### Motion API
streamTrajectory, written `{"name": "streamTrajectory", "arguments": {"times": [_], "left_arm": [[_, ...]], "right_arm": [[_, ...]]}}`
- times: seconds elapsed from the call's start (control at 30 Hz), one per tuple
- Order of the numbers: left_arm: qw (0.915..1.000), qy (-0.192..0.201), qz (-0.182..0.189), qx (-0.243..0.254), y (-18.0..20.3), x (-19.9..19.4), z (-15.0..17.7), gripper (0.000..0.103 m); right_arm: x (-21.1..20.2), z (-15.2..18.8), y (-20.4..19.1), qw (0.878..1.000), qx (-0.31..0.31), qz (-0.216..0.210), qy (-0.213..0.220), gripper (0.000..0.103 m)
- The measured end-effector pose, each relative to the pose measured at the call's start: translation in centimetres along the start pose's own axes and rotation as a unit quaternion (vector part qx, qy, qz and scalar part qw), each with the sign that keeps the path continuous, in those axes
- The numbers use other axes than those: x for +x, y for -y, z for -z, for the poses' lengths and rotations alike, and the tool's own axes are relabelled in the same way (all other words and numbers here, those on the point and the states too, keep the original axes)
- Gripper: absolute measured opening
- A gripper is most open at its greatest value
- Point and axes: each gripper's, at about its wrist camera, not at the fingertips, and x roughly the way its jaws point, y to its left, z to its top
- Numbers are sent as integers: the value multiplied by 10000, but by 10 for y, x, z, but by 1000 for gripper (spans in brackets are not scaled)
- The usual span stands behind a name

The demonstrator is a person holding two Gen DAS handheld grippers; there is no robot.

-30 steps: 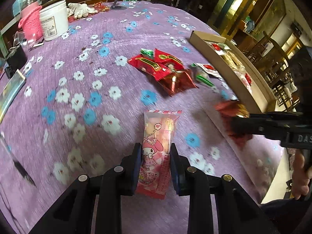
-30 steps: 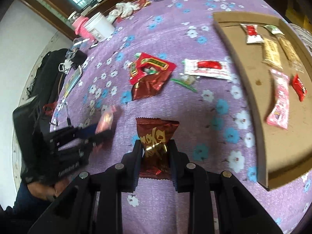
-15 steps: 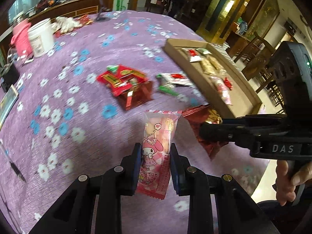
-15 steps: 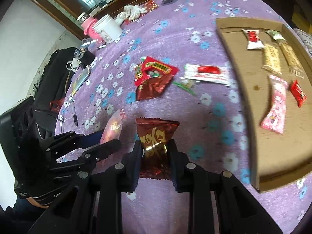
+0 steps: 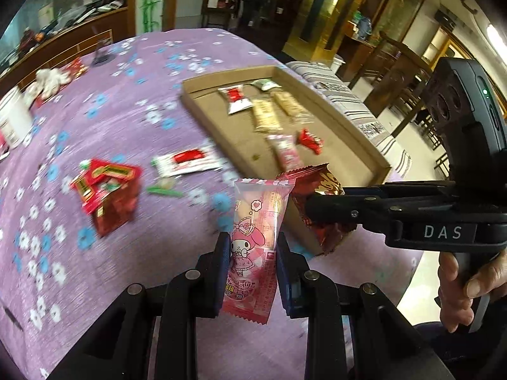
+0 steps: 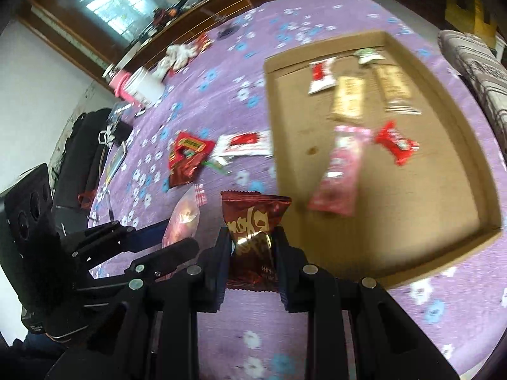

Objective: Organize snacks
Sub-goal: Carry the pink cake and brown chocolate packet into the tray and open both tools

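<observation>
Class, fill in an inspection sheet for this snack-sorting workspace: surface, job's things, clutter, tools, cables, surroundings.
Surface: purple flowered tablecloth over the table.
Job's things: cardboard tray holding several packets, among them a pink packet and a small red packet; loose on the cloth, a pile of red packets and a white packet.
Clutter: white tub and white gloves at the far edge.
Tools: left tool shut on a pink cartoon packet; right tool shut on a dark red packet; both held off the cloth near the tray.
Cables: nothing seen.
Surroundings: wooden chairs, window, black bag.
</observation>
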Motion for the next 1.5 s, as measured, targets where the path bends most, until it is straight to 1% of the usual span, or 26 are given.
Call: {"name": "streamTrajectory", "arguments": {"times": [0.13, 0.27, 0.37, 0.53, 0.63, 0.8, 0.9, 1.0, 1.07, 1.17, 1.33, 1.4, 1.47, 1.5], "left_arm": [[10000, -17, 57, 41, 18, 11, -14, 27], [9999, -1, -36, 124, 36, 24, -34, 28], [9999, 27, -102, 71, 42, 35, -49, 28], [9995, 38, -299, -22, 44, 54, -70, 27], [9989, 66, -433, -147, 41, 68, -83, 27], [9976, -2, -601, -351, 34, 88, -97, 27], [9961, 19, -762, -438, 28, 96, -103, 27], [9956, -59, -790, -494, 24, 106, -106, 27], [9953, -116, -824, -493, 24, 113, -106, 27], [9950, -129, -880, -463, 25, 118, -105, 28], [9950, -155, -895, -424, 26, 124, -104, 28], [9954, -150, -846, -431, 26, 124, -104, 28], [9955, -155, -822, -435, 26, 124, -104, 30], [9956, -163, -811, -440, 27, 123, -104, 31]], "right_arm": [[-12, -4, 24, 9998, 152, 63, 72, 25], [-23, -13, 51, 9992, 340, 146, 157, 25], [-31, -24, 72, 9986, 425, 235, 203, 25], [-32, -48, 90, 9986, 313, 358, 214, 25], [-27, -65, 98, 9987, 247, 391, 207, 25], [-10, -90, 109, 9988, 120, 470, 88, 25], [1, -101, 113, 9988, 93, 474, 12, 25], [13, -108, 115, 9984, 7, 556, -69, 25], [20, -110, 118, 9984, 54, 553, -134, 25], [25, -110, 120, 9981, 30, 600, -154, 25], [29, -110, 123, 9977, 74, 648, -156, 26], [27, -109, 123, 9978, 70, 647, -146, 27], [26, -109, 121, 9975, 46, 697, -116, 27], [24, -109, 121, 9973, 57, 721, -98, 29]]}}
